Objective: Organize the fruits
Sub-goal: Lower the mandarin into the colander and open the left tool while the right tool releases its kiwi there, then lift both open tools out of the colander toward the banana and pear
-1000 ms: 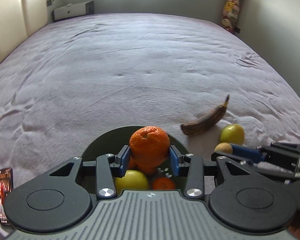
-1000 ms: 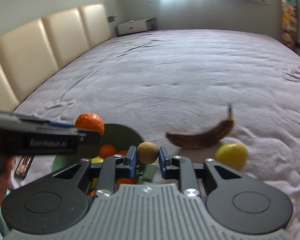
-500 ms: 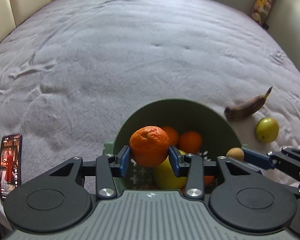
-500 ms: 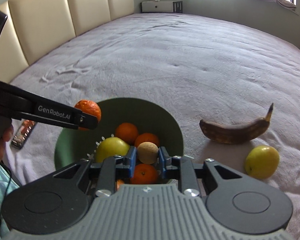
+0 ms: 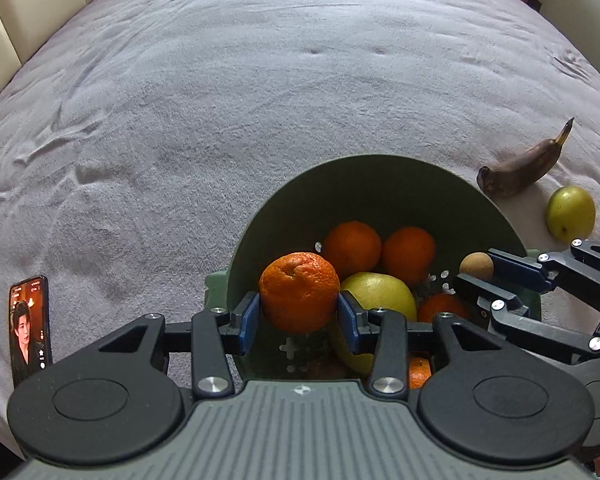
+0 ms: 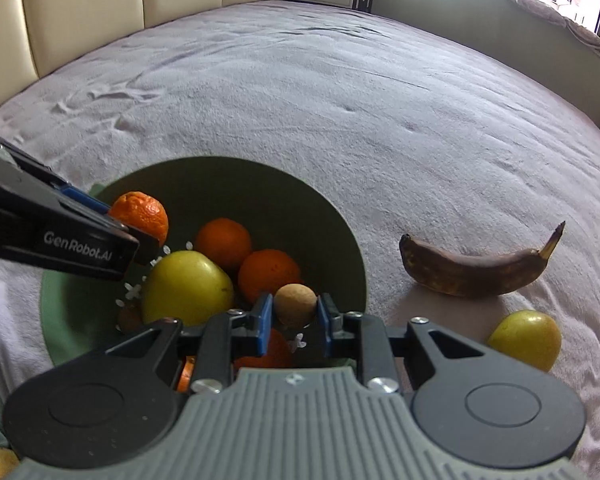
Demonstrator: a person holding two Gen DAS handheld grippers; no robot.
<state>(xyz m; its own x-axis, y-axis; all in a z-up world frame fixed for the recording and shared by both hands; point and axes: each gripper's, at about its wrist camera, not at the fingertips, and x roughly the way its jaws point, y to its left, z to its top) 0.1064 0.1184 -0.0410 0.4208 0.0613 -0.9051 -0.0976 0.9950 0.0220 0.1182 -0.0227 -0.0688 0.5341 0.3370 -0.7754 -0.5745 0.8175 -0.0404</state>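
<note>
Both our grippers have come down and tipped forward since the earlier frames, so the green bowl (image 5: 380, 184) that sat low at the edge of view now fills the middle below them. Our left gripper (image 5: 298, 312) is clamped on a wrinkled mandarin (image 5: 299, 291), held over the bowl's near-left side above a yellow-green apple (image 5: 380, 292). Our right gripper (image 6: 293, 316) is squeezed tight on a small tan round fruit (image 6: 295, 304), hanging over the oranges (image 6: 269, 270) already inside.

We judge this the placing step: both fruits are over the bowl but not yet let go. The next move calls for easing each one lower, then opening the jaws so neither fruit drops hard or bounces out.

Outside, on the grey bedspread (image 5: 220, 100), a brown overripe banana (image 6: 476, 272) lies flat just beside the bowl's rim. In the right wrist view its long axis runs left to right, stem tip pointing up and right. Another yellow-green apple (image 6: 526, 338) sits near its middle, on our side.
</note>
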